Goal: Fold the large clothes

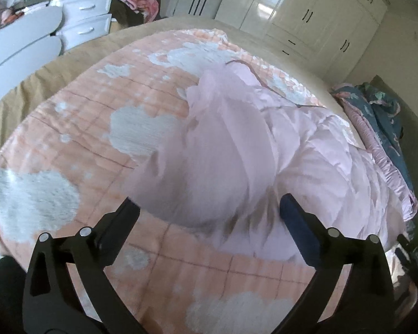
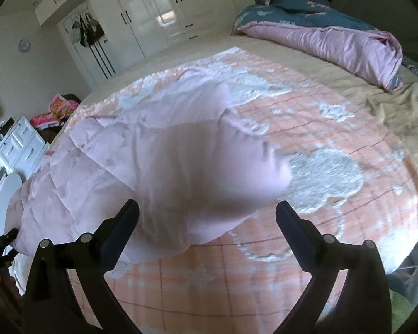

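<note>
Both the left gripper (image 1: pixel 209 211) and right gripper (image 2: pixel 207 213) hover wide open, holding nothing, over the pink quilted jacket (image 1: pixel 278 144) at twelve o'clock on the bed (image 1: pixel 69 144).

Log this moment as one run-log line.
task: fold large clothes | left tool: open | right tool: open | pink quilted coat: crumpled on peach blanket, ungrasped

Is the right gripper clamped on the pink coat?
No: the right gripper is wide open, and the pink coat lies loose on the quilt beyond its fingers.
</note>
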Action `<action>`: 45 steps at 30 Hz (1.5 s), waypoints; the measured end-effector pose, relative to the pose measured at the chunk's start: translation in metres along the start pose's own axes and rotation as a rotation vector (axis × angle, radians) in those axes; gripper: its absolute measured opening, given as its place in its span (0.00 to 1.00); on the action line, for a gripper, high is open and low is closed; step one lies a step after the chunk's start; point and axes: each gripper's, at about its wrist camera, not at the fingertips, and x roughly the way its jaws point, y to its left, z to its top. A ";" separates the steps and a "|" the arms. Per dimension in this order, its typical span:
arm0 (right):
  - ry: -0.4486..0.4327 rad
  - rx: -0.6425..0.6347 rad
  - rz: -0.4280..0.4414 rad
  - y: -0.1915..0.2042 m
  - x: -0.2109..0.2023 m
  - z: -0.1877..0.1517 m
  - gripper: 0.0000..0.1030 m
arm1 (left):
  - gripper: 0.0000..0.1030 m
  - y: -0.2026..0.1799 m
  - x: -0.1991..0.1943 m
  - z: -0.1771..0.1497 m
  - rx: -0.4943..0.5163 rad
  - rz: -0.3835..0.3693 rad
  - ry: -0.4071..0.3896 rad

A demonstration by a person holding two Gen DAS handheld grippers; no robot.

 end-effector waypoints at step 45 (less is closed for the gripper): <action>-0.081 -0.398 0.228 0.120 -0.138 -0.060 0.96 | 0.91 -0.149 -0.103 -0.085 0.345 -0.136 -0.070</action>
